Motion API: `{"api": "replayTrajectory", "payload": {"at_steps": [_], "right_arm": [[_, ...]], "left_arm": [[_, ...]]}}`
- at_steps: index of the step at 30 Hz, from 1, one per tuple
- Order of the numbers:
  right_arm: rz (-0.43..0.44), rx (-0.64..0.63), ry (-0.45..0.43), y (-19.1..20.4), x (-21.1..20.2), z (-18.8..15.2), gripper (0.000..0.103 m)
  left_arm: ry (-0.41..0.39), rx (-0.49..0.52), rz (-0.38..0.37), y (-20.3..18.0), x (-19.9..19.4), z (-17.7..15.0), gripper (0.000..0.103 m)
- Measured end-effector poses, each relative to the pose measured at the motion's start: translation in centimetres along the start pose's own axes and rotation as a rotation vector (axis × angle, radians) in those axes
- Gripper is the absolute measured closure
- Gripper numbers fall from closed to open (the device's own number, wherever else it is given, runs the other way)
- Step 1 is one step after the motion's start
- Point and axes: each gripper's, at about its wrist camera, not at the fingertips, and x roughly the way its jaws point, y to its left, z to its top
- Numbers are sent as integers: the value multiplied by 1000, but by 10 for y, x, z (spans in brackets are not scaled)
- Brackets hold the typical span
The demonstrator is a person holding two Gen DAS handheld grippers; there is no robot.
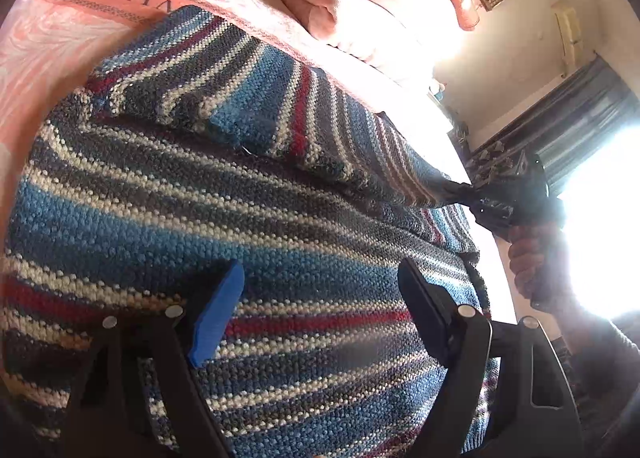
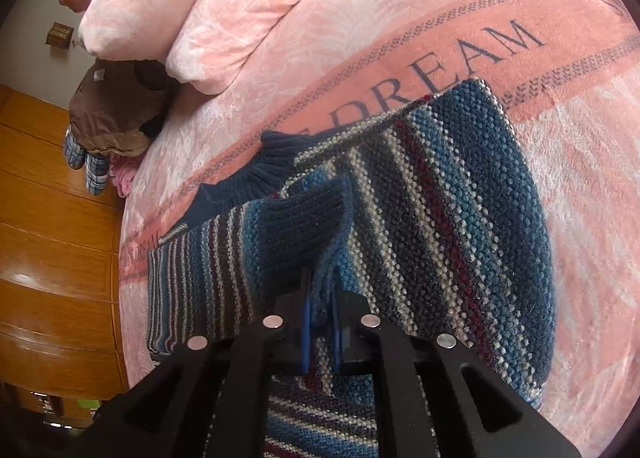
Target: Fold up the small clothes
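The left gripper (image 1: 320, 310) hovers wide open and empty just above the striped sweater (image 1: 224, 193) spread on the pink bed cover (image 1: 52, 41), while the right gripper (image 2: 320, 322), off to the sweater's right, is clamped on its sleeve cuff (image 2: 308, 225), so it's nearer for the fold across the body.

Pink bed cover (image 2: 460, 17) w/ striped knit sweater (image 2: 460, 197), folded pink blanket (image 2: 192, 17).

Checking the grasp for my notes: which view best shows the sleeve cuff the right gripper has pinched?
The right wrist view. There the ribbed navy cuff runs straight into the right gripper, shut on it above the striped sweater. The left wrist view shows that gripper only small and backlit, the cuff itself indistinct.
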Motion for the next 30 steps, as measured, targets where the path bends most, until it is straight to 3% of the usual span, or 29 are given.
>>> {"api": "replayTrajectory", "payload": {"at_steps": [4, 7, 10, 14, 17, 20, 22, 24, 25, 27, 28, 30], "right_arm": [[-20, -12, 18, -11, 14, -9, 95], [-11, -41, 12, -12, 7, -10, 89], [-11, -77, -58, -10, -19, 0, 86], [57, -67, -107, -10, -38, 22, 86], [116, -45, -88, -12, -27, 33, 86], [177, -50, -30, -11, -2, 34, 86], [196, -55, 25, -14, 16, 30, 86], [150, -70, 47, -19, 29, 26, 98], [138, -83, 45, -21, 29, 26, 103], [147, -80, 38, -22, 19, 25, 101], [157, -92, 30, -19, 11, 22, 94], [224, -135, 60, -8, 1, 10, 91]], "left_arm": [[10, -16, -5, -2, -4, 5, 21], [-36, 1, 50, -8, -23, 17, 18], [-165, -10, 40, -10, -58, 51, 12], [-190, -3, -7, -9, -61, 125, 12], [-118, -44, -33, 3, -28, 171, 12], [-9, -93, -41, 20, 15, 197, 12], [68, -122, -10, 35, 43, 197, 13], [134, -136, 67, 52, 69, 191, 14], [150, -128, 78, 57, 76, 187, 15], [146, -93, 91, 51, 73, 185, 15], [139, -81, 87, 46, 67, 185, 15], [128, -43, -12, 30, 48, 177, 15]]}}
